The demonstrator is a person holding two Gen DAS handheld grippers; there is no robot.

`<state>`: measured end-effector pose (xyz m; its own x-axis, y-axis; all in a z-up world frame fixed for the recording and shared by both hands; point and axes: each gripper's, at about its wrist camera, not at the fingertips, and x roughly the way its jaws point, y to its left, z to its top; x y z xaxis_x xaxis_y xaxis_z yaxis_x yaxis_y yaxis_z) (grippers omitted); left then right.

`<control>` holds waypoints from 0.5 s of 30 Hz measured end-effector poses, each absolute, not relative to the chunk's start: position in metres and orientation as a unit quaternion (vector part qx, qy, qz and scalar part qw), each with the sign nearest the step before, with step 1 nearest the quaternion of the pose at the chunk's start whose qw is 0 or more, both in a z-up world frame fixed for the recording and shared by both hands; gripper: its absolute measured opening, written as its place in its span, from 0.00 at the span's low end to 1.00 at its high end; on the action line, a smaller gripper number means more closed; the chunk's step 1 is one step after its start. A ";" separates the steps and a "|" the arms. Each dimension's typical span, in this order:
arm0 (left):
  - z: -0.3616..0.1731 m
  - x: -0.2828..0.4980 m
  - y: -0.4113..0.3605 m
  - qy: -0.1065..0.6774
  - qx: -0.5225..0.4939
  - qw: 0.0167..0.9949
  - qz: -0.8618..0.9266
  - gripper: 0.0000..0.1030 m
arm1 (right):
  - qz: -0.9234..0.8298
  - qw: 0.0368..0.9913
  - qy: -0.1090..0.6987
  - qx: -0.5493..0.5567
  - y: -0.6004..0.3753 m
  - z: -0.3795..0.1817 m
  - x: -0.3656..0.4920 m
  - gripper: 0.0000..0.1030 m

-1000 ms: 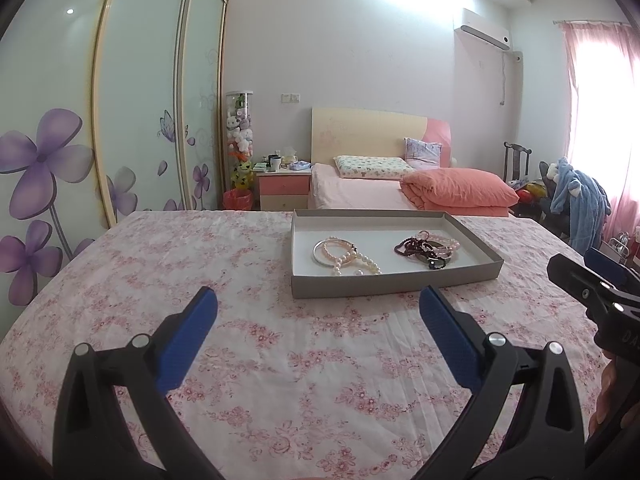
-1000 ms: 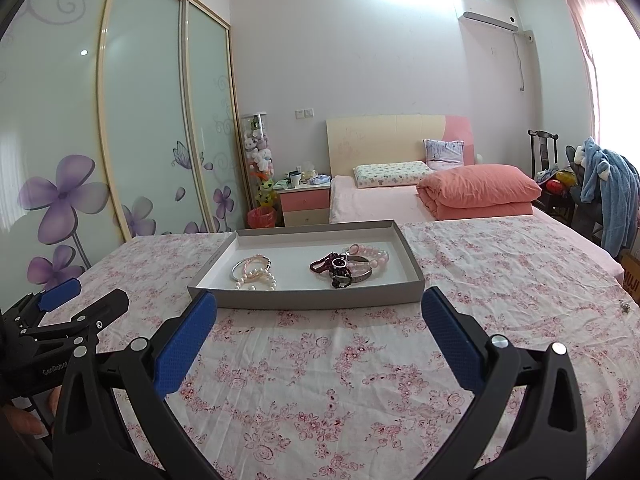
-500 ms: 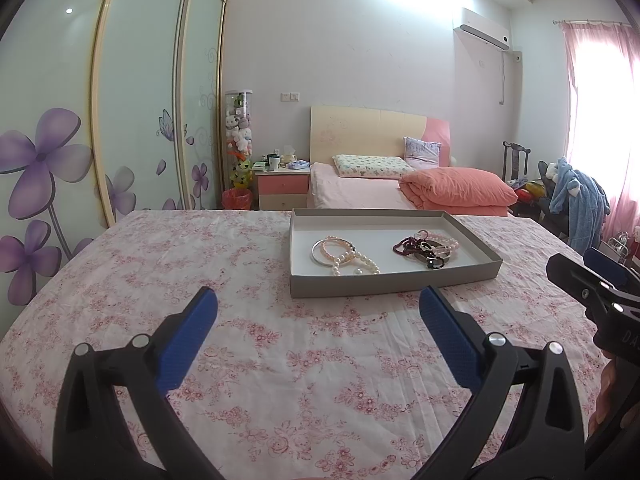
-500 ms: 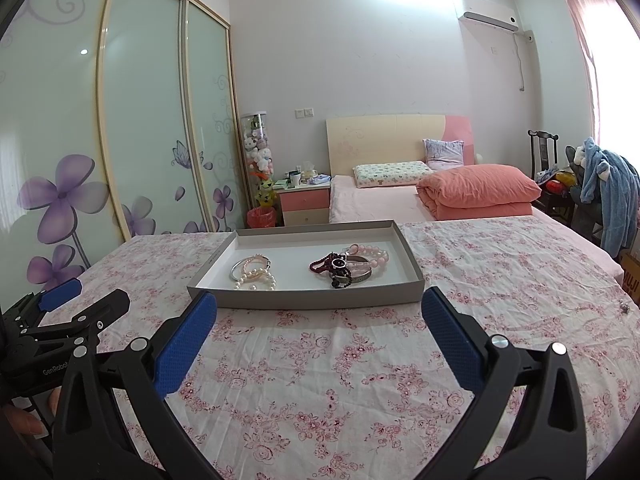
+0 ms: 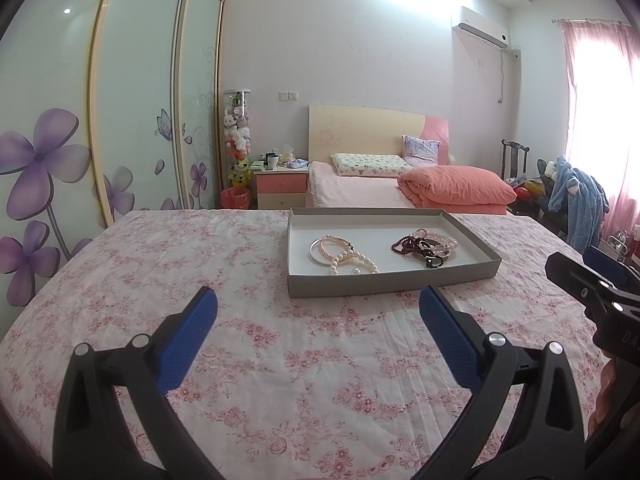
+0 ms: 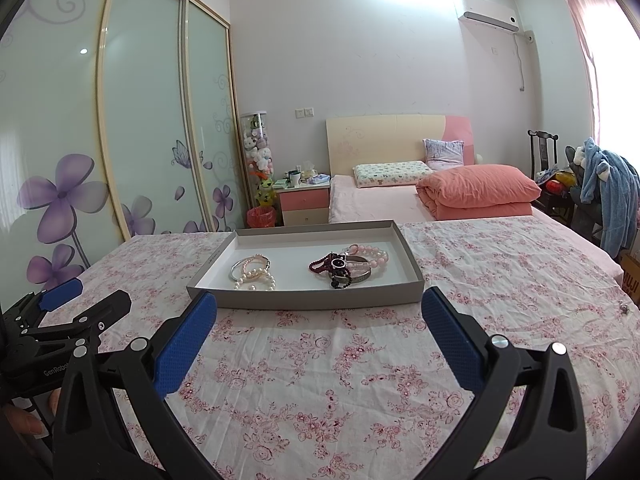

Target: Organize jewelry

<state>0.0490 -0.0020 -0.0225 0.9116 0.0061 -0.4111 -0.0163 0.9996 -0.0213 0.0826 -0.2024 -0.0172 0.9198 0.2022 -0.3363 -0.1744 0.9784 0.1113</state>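
**Both claws wide apart, short of the jewelry tray**

The left gripper [image 5: 318, 320] hovered over the floral tablecloth [image 5: 280, 360] with its blue-padded fingers [image 5: 188, 332] spread wide and nothing between them. The right gripper [image 6: 320, 320] was likewise spread and empty.

The gray tray [image 5: 392, 276] sat toward the far edge of the cloth-covered table, ahead of both claws and clear of their tips. From the left wrist view it lay ahead and slightly right of the left claw; from the right wrist view it sat nearly centered between the right claw's fingers, just beyond them.

Inside the tray, a pearl bracelet [image 5: 352, 260] and a silver bangle [image 5: 316, 254] lay overlapping in the left half. A tangle of dark red beads [image 5: 412, 244], pink beads [image 5: 440, 240] and dark bands filled the right half.
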 end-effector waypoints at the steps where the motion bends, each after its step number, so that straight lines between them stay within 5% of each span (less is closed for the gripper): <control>1: -0.022 0.050 -0.002 0.210 -0.012 0.978 0.006 0.96 | 0.096 0.979 0.176 0.040 -0.202 -0.017 0.083 0.98; 15: -0.022 0.049 -0.004 0.211 -0.012 0.977 0.005 0.96 | 0.096 0.979 0.176 0.040 -0.202 -0.017 0.082 0.98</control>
<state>0.0486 -0.0038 -0.0220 0.9112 0.0043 -0.4119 -0.0144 0.9997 -0.0215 0.0823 -0.2015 -0.0170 0.9194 0.2027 -0.3370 -0.1748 0.9783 0.1116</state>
